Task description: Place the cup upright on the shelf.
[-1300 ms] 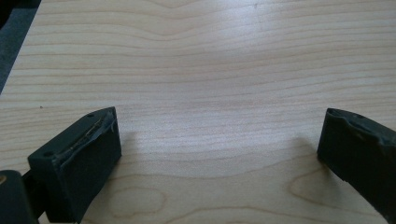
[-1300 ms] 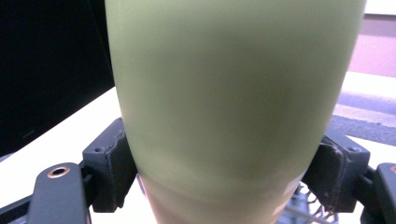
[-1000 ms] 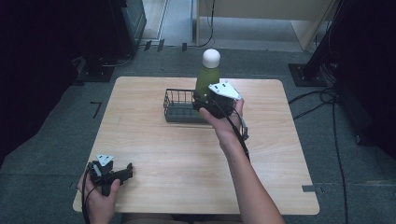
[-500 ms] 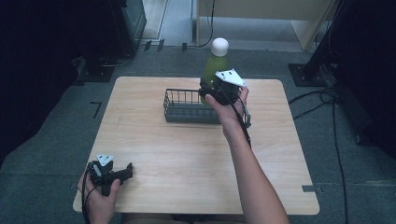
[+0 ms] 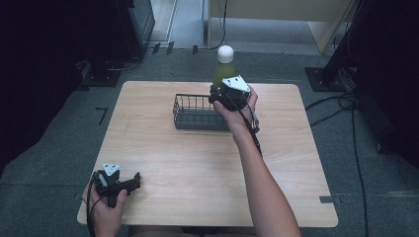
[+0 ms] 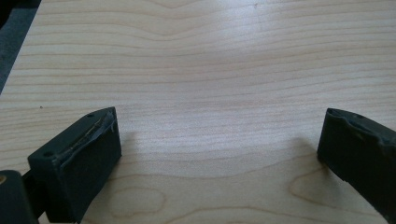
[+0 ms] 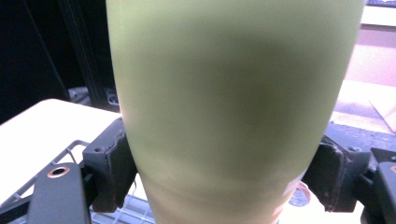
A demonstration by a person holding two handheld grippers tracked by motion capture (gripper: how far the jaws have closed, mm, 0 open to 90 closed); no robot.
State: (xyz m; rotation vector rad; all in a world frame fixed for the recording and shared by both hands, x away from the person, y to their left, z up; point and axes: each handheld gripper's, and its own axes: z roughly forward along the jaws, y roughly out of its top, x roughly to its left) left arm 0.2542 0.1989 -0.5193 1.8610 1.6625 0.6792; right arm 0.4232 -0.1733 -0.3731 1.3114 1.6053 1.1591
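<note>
Right gripper (image 5: 223,95) clamps the green bottle (image 5: 221,73) above the wire basket (image 5: 193,114); its base, seemingly near the rim, could snag. Left gripper (image 5: 129,182) rests agape.

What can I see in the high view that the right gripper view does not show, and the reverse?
High view alone: the bottle's white cap, the left gripper resting open at the table's near left corner, and the person's forearm. Right gripper view alone: both black pads pressed against the bottle's sides, close up. Both: the green bottle held upright by the right gripper over the wire basket.
</note>
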